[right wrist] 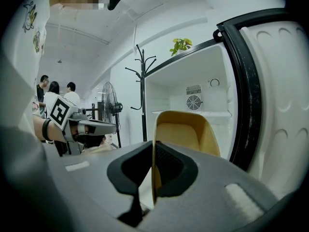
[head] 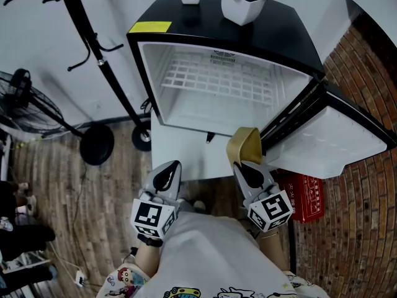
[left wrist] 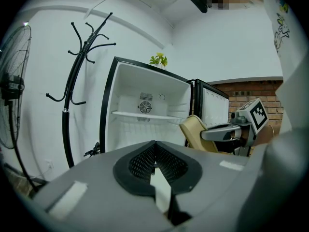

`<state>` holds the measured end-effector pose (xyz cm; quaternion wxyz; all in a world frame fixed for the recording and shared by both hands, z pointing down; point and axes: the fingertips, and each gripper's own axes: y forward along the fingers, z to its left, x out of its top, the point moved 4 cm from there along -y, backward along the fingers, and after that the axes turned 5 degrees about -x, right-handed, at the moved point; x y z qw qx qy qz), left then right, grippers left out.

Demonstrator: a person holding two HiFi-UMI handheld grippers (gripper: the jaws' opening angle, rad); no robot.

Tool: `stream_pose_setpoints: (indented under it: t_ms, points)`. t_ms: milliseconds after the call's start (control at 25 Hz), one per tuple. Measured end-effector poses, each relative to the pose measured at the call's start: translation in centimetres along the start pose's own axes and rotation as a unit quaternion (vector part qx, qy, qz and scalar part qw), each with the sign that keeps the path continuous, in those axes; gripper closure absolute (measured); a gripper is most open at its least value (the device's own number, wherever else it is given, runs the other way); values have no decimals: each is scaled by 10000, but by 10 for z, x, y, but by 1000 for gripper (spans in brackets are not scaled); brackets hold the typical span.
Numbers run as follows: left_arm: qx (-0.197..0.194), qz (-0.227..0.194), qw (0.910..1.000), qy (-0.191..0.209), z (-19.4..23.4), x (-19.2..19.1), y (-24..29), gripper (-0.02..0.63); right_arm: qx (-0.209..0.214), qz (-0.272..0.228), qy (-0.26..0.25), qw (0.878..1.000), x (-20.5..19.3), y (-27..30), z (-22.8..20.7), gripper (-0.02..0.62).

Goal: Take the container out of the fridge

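Clamped by one wall in the right gripper (right wrist: 153,146): a tan plastic container (right wrist: 186,129), rim edge-on between the pads. Sits outside the mini fridge (head: 149,73), at about 5 o'clock from the open compartment in the head view, just beside the swung-out door (head: 335,138). Judged already clear of the fridge.

Handling (judgement only):
- Looks thin-walled, open-topped and empty in the right gripper view. Probably light and somewhat flexible.
- Smooth surface, likely a little slippery under the pads.
- Gripped by a single wall, so liable to swing or bow if jerked.
- Best taken at the rim near a corner, likely the stiffest part. Squeeze only enough to stop sliding.
- Does not look fragile.

Left gripper (left wrist: 155,146): pressed together on nothing, at 9 o'clock of the right one and well apart from the container.

Seen inside the compartment: a white wire shelf (head: 217,79), nothing on it.

Hidden or unclear:
- Container base and near wall, masked by the right gripper in the head view.
- Lid, absent or out of sight; cannot tell which.
- White panel (head: 186,148) at 6 o'clock of the compartment, second door or fixed front; cannot tell.
- Inner door shelves, mostly foreshortened.
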<state>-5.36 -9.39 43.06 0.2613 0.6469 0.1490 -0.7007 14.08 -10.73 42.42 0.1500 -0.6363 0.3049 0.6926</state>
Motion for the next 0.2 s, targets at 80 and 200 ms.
stream_pose_setpoints:
  t_ms: [80,200]
  points:
    - [3,2,10000,-2,1,0,0,601,0,1,-4,10000,0,1,0,583]
    - [1,9,10000,-1,2,0,0,601,-7,13,-3,10000,0,2,1,583]
